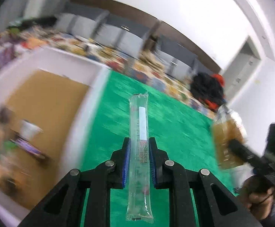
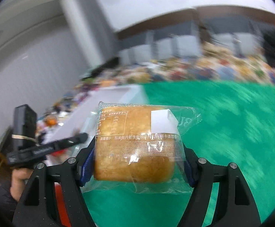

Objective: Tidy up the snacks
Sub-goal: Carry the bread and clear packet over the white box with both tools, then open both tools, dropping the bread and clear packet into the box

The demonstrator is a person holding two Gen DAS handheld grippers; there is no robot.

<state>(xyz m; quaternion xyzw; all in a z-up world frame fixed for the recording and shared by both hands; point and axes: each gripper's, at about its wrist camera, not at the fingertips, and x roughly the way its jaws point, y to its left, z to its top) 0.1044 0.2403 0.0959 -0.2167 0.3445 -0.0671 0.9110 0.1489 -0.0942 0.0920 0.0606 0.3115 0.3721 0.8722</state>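
The left gripper [image 1: 139,147] is squeezed tight on a long, thin, see-through snack tube [image 1: 139,151]. The tube sticks out far past the fingertips and also runs back toward the camera. It has tiny red words, but they are too small to read.

To the left of this gripper sits a white box with a brown bottom [image 1: 42,102]. Some snacks lie inside it, but they are too blurry to name.

The right gripper [image 2: 137,151] is closed on a golden cake in a clear wrapper [image 2: 135,147]. The blue pads [image 2: 87,162] press on both sides of it. A white label [image 2: 163,121] hides part of the cake.

Under both grippers is a green cloth [image 2: 232,124]. Far ahead is a big pile of colourful snacks [image 2: 203,68], all smeared and fuzzy.
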